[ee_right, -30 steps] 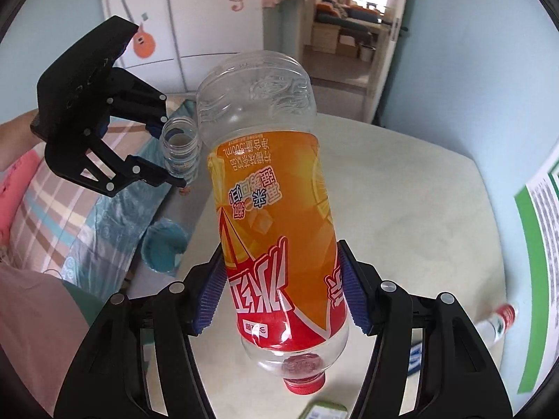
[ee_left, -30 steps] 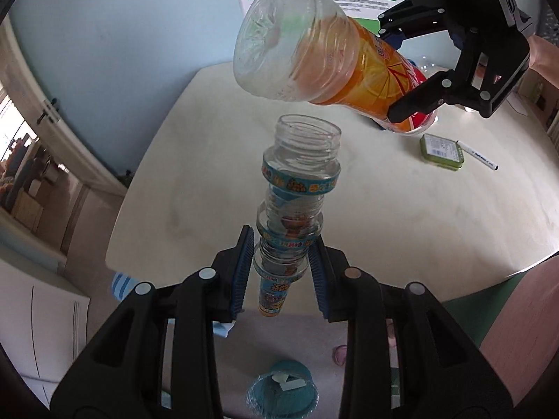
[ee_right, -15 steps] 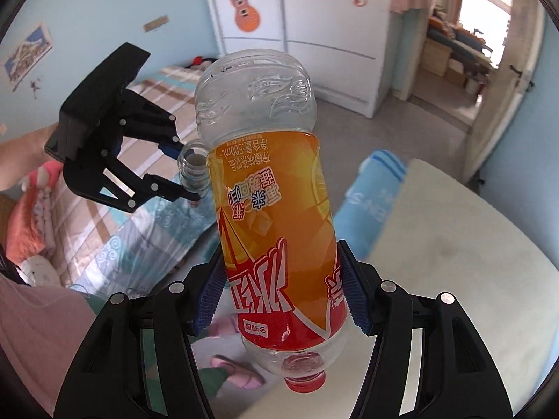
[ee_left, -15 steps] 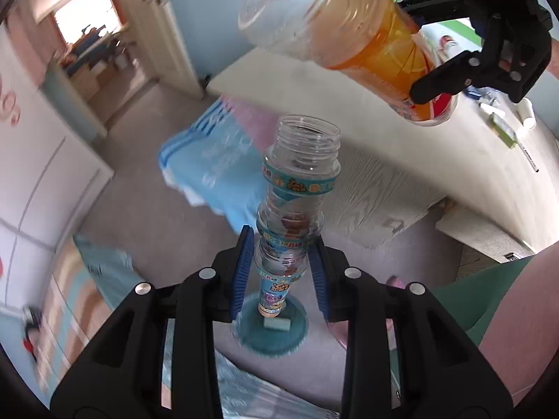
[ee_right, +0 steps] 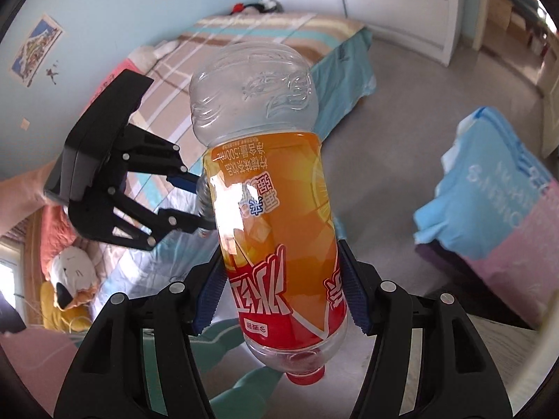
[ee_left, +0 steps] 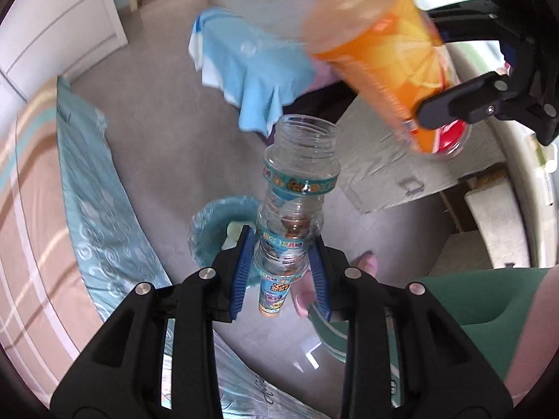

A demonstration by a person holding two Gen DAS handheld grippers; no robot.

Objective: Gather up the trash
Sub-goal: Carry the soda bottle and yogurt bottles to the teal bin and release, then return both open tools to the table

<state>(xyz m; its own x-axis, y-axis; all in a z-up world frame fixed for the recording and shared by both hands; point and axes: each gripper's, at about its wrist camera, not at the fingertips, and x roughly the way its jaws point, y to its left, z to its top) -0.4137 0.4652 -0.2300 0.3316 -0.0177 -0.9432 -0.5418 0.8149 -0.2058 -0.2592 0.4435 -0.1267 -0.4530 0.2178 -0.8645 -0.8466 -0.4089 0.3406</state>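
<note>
My left gripper (ee_left: 281, 276) is shut on a small clear bottle (ee_left: 297, 202) with teal cartoon bands, open mouth pointing away from me. My right gripper (ee_right: 281, 300) is shut on a large empty bottle (ee_right: 269, 209) with an orange and red label and a red cap, held cap toward me. In the left wrist view the orange bottle (ee_left: 377, 49) hangs blurred at upper right in the right gripper (ee_left: 489, 104). In the right wrist view the left gripper (ee_right: 195, 206) is at left with the small bottle mostly hidden. A round teal bin (ee_left: 216, 230) stands on the floor below the small bottle.
A bed (ee_right: 244, 42) with striped bedding and teal skirt (ee_left: 91, 188) lies to the left. A chair draped with blue and pink cloth (ee_left: 258, 70) stands near the table edge (ee_left: 517, 188). Grey floor (ee_left: 157, 111) lies between. My feet in pink slippers (ee_left: 367, 262) are near the bin.
Both grippers have swung away from the table toward the floor and bed, still holding their bottles. The teal bin now lies closer under the small bottle.
</note>
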